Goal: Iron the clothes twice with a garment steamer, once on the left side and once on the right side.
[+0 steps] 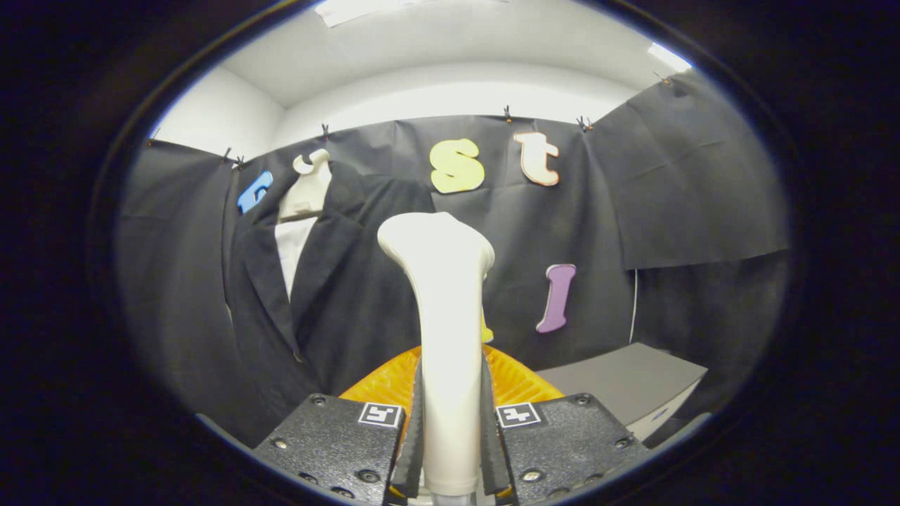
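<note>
Gripping steamer (443,309) btwn both fingers (415,436), upright; jacket (330,295) beyond, left.

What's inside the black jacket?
Inside the open front of the black jacket a white shirt shows, hung on a cream hanger. The jacket covers the rest of the shirt. The claw is shut on the white steamer.

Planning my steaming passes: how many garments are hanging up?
1: a black suit jacket on a cream hanger, ahead-left of the gripper, which is shut on the white garment steamer. Others may be hidden.
</note>
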A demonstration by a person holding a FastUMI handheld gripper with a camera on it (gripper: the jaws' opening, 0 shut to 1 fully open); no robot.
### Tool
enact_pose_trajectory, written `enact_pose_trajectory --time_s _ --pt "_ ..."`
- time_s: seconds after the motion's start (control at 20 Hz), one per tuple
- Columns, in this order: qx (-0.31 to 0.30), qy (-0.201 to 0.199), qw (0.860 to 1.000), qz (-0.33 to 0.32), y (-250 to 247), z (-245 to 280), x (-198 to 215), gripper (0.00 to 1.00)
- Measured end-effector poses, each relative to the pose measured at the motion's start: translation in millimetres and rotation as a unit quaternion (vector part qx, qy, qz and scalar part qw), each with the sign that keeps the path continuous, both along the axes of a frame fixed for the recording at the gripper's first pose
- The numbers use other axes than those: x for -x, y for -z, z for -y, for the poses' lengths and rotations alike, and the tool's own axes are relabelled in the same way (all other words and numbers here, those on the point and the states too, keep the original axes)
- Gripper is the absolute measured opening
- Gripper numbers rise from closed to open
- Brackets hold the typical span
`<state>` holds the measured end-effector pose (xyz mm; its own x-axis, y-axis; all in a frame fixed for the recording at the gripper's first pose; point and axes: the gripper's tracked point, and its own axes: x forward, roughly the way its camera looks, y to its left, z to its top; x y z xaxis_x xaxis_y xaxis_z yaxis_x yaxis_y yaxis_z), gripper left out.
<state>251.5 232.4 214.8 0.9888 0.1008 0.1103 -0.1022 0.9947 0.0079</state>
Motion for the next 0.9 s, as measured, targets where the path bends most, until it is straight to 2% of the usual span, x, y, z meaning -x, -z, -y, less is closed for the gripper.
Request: enact_pose_trajectory --time_s 0.25,0.45,0.7,0.9 --pt "0.000 -0.010 0.996 0.087 -47.5 -36.8 -26.2 0.36" --pt "0.002 -0.026 0.992 0.122 -68.2 -62.5 -37.4 0.36" --pt "0.009 -0.041 0.991 0.130 -65.6 -83.6 -48.0 0.36" --pt "0.025 -0.039 0.992 0.121 -40.0 -88.4 -46.8 0.36"
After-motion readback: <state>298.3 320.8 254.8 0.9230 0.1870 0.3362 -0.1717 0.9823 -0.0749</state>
